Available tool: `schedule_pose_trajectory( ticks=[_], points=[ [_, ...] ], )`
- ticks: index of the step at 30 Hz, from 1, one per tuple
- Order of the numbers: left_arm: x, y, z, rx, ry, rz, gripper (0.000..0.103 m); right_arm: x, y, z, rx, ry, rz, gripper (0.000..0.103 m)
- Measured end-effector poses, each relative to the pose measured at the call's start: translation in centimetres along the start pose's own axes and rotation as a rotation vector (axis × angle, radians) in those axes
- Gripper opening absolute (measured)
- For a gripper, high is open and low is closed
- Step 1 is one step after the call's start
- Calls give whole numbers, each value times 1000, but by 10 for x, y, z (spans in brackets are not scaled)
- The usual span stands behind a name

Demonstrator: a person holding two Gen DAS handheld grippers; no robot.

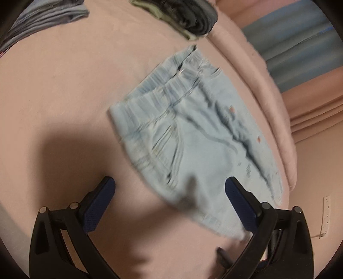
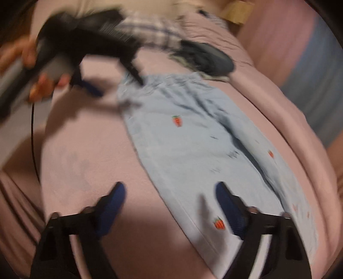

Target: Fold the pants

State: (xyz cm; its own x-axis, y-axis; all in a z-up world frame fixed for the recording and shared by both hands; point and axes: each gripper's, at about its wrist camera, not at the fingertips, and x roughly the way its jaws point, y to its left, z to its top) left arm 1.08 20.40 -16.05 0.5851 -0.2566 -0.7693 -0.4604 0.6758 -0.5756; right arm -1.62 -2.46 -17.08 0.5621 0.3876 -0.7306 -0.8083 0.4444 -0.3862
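Light blue denim pants with small strawberry marks lie flat on the pink bed sheet, waistband toward the far end. My left gripper is open and empty, held above the pants' near waist edge. In the right wrist view the pants run lengthwise, and my right gripper is open and empty above the leg end. The left gripper also shows there, held in a hand near the waistband.
A stack of folded dark and olive clothes sits at the far end of the bed, also in the right wrist view. Grey fabric lies at the far left. A rolled pink blanket runs along the right side.
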Motion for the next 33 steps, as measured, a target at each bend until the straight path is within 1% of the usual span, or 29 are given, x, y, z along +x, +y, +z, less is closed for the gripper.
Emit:
schedule_pose_trajectory(
  ticks=[1,2,3,4,5,6,7,9,10,12,14,15,16,18,19,20,21,22,23,24,25,26,27,28,29,30,31,33],
  points=[
    [3,-4,2,-2,-8,-3,101,6,4,1,-32,10,-25,75],
    [8,-2,4,-3,-14,-2,101,9,4,3,-46,-1,-37,73],
    [10,-7,6,-5,-26,5,96,11,1,6,-43,-18,-42,68],
    [9,-8,8,5,-43,4,78,14,0,10,-41,-20,-54,49],
    [10,-9,11,10,-42,17,61,16,-2,14,-44,-14,-70,26],
    [14,-9,13,9,-31,31,31,17,-2,17,-48,-6,-68,17],
    [16,-3,16,-11,-14,32,24,18,-5,19,-45,0,-59,12],
    [11,15,17,-52,-13,-15,22,15,-2,22,-19,0,-44,10],
    [5,16,16,-51,-21,-18,21,12,-4,23,7,-4,-24,9],
    [-11,13,12,-2,-58,8,20,3,-11,28,63,-27,14,9],
    [-23,13,7,34,-65,7,20,-10,-16,29,106,-50,47,9],
    [-24,13,7,50,-63,23,20,-12,-18,29,117,-16,82,9],
    [-24,15,5,59,-55,43,20,-13,-17,28,132,-12,108,9],
    [-20,22,2,58,-30,84,21,-7,-6,23,123,15,145,9],
    [-16,26,1,54,-21,104,25,-2,4,21,99,36,151,9],
    [-13,28,4,49,-9,112,25,4,10,19,81,48,151,9],
    [-10,27,7,49,-1,113,26,8,13,18,80,58,146,9],
    [-11,25,9,63,2,118,29,11,12,17,101,62,148,12],
    [-13,19,12,102,11,153,33,10,6,16,148,60,176,16],
    [-14,15,15,131,13,182,40,7,1,16,178,59,205,20],
    [-19,9,16,167,3,223,46,2,-6,16,206,49,224,28],
    [-26,6,14,199,-13,242,47,-8,-16,16,241,27,226,38],
    [-35,0,15,244,-43,258,49,-17,-26,14,271,4,222,42],
    [-40,-4,14,271,-65,268,51,-26,-35,9,302,-21,217,49],
    [-44,-9,14,300,-86,271,52,-37,-48,2,350,-46,201,52],
    [-47,-17,14,333,-105,265,55,-47,-64,-9,407,-57,170,52],
    [-46,-21,13,352,-112,253,58,-56,-84,-22,477,-57,123,52],
    [-38,-34,10,389,-106,211,60,-65,-118,-52,613,-27,25,52]
  ],
)
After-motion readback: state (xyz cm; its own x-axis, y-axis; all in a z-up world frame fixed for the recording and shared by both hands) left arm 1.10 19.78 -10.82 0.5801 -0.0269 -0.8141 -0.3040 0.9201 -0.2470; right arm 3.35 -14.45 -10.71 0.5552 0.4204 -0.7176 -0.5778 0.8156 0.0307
